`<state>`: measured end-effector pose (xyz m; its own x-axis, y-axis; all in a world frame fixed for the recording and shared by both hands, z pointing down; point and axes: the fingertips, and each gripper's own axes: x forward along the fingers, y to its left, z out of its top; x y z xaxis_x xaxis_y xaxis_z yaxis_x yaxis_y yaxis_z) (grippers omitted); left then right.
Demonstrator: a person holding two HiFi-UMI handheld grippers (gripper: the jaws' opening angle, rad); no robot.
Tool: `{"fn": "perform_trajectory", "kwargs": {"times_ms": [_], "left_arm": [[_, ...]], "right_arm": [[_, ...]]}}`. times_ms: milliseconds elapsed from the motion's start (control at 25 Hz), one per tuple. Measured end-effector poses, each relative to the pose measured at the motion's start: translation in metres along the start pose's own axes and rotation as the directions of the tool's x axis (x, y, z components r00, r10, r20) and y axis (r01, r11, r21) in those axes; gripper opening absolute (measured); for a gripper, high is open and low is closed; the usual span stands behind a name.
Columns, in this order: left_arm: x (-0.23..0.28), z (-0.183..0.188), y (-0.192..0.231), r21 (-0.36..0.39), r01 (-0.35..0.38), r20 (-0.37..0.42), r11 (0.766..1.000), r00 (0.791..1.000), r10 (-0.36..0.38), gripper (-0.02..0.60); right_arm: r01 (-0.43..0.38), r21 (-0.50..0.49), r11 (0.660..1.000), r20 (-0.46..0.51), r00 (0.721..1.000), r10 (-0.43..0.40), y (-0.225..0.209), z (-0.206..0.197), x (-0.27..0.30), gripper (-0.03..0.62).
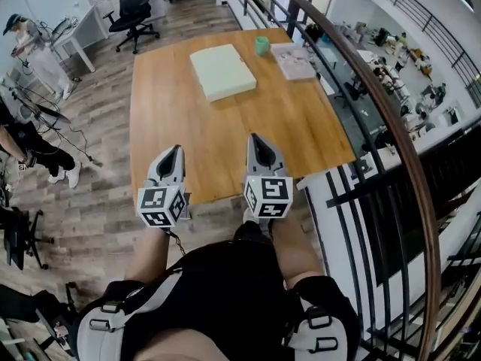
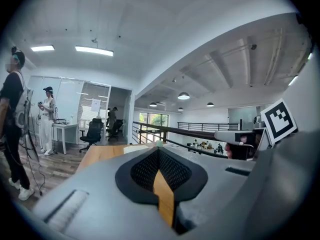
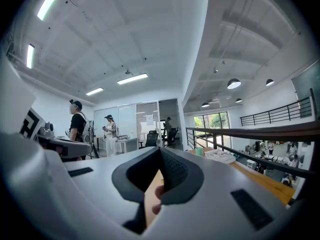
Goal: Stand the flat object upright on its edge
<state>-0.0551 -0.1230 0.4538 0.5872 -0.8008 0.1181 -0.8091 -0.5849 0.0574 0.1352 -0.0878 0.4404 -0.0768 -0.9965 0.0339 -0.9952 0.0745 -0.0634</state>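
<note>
Our left gripper (image 1: 176, 150) and right gripper (image 1: 254, 138) over the near edge of the wooden table (image 1: 225, 138), jaws of both closed and empty, pale yellow flat rectangular slab (image 1: 222, 71) lying flat well ahead, small green cup (image 1: 261, 46) and grey book (image 1: 293, 61) just beside it, dark metal railing (image 1: 391, 126) along our right

Pale yellow flat object (image 1: 222, 71); green cup (image 1: 261, 45); wood-grain table (image 1: 225, 138).

Table (image 1: 188, 126): one, wooden, orange-brown top, standing on a plank floor (image 1: 98, 194); you faced its near edge. Counted from the middle of the top, as your head view showed it:
- Flat object (image 1: 222, 71): pale cream, rectangular, lay flat at 12 o'clock.
- Cup (image 1: 261, 46): green, upright, at 1 o'clock by the far edge, near the flat object but apart.
- Stack of printed sheets (image 1: 293, 61): lay flat at 2 o'clock, just beside the cup.
</note>
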Motion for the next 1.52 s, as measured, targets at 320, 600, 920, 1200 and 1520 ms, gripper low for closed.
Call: {"fn": "perform_trajectory", "kwargs": {"times_ms": [320,600,920,1200,1520], "left_arm": [[0.113,0.009,-0.006,0.005,-0.083,-0.022,0.996,0.996,0.084,0.002],[0.164,0.011,-0.01,-0.001,-0.144,-0.064,0.99,0.988,0.144,0.002],[0.184,0.003,0.031,-0.028,-0.186,-0.099,0.982,0.978,0.183,0.002],[0.2,0.001,0.053,-0.013,-0.22,-0.106,0.975,0.97,0.217,0.002],[0.235,-0.002,0.083,-0.088,-0.219,-0.164,0.972,0.965,0.203,0.033]], "right_arm": [[-0.058,0.004,0.998,-0.053,0.997,0.058,-0.083,0.001,0.082,0.005],[-0.124,0.024,0.992,-0.09,0.988,0.125,-0.122,0.001,0.139,0.005],[-0.13,0.024,0.991,-0.124,0.983,0.132,-0.121,-0.009,0.184,0.005],[-0.133,0.032,0.991,-0.138,0.981,0.136,-0.127,-0.006,0.203,0.005],[-0.159,0.082,0.984,-0.16,0.972,0.171,-0.144,-0.002,0.241,0.008]]}}
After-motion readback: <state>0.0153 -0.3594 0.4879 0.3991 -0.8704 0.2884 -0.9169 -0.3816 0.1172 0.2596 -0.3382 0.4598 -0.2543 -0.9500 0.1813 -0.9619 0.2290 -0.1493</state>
